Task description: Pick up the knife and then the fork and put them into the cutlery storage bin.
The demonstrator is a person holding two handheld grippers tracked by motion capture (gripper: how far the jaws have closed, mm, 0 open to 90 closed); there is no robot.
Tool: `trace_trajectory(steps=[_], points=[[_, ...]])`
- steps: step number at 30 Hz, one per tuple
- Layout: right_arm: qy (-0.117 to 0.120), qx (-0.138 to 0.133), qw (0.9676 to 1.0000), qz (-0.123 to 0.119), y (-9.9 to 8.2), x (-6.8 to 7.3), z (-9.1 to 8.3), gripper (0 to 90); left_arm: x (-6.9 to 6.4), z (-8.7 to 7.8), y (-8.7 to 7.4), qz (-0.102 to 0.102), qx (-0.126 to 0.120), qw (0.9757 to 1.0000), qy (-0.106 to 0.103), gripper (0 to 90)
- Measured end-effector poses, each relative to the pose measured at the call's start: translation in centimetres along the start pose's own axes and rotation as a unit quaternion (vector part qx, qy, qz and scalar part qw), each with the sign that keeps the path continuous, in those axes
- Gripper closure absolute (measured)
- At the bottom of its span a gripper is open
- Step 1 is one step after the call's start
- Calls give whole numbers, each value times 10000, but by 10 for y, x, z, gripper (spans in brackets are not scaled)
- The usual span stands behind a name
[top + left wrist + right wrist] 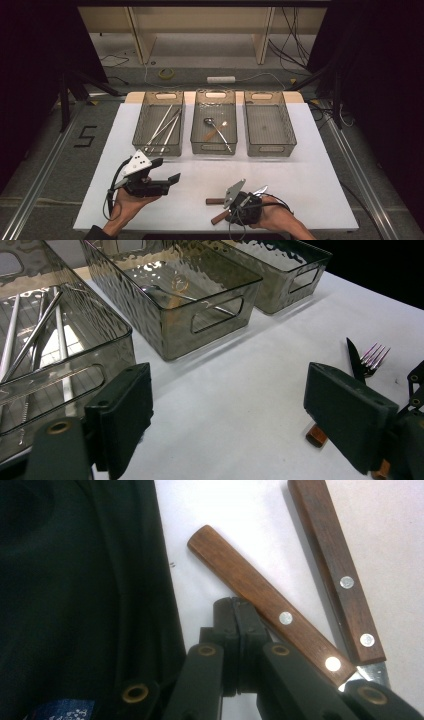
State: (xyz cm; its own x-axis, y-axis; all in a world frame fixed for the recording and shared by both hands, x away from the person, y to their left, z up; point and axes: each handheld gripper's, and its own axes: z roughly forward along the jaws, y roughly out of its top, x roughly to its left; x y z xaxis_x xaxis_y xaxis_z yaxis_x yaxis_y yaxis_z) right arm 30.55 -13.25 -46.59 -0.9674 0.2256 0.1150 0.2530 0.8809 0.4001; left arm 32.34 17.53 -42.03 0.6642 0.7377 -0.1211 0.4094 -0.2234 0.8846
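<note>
Sorting of cutlery into three smoked, see-through plastic bins at the far side of the white tabletop (310, 170)

Left bin (161, 151) loaded with long thin metal rods (165, 127), middle bin (214, 149) with two spoons (216, 126), right bin (270, 150) bare, probably waiting for one of the pieces not yet put away

Remaining pieces, a dark-bladed knife (354, 357) and a steel fork (375, 357), both with brown riveted wooden handles, lying crossed near the front edge of the table, right by the right hand

Right gripper (231, 210) low over that pair, pointing at the handle ends; in its own view (235, 625) tongs pressed together, pad against pad, nothing visibly between them. Nearer wooden handle (260, 600) just beside the jaws and passing under the right one, the other handle (335, 565) a little farther off. By the look of it no real hold on either handle yet. Crossed handles a likely nuisance: lifting one could drag the other

Left gripper (165, 171) held up off the table in the left palm, tongs wide apart (225, 415) and empty, aimed across the table between bins and cutlery, apparently on standby, well apart from the knife and fork
</note>
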Motion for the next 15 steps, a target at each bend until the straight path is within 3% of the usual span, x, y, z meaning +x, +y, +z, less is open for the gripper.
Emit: trace_trajectory(steps=[6,15], points=[[-104,-63,9999,-99,1,-1,1,900,-1,0,0,14,13,10000,-6,191],[-425,-194,9989,14,5,-5,3,900,-1,0,-1,42,17,10000,-7,191]])
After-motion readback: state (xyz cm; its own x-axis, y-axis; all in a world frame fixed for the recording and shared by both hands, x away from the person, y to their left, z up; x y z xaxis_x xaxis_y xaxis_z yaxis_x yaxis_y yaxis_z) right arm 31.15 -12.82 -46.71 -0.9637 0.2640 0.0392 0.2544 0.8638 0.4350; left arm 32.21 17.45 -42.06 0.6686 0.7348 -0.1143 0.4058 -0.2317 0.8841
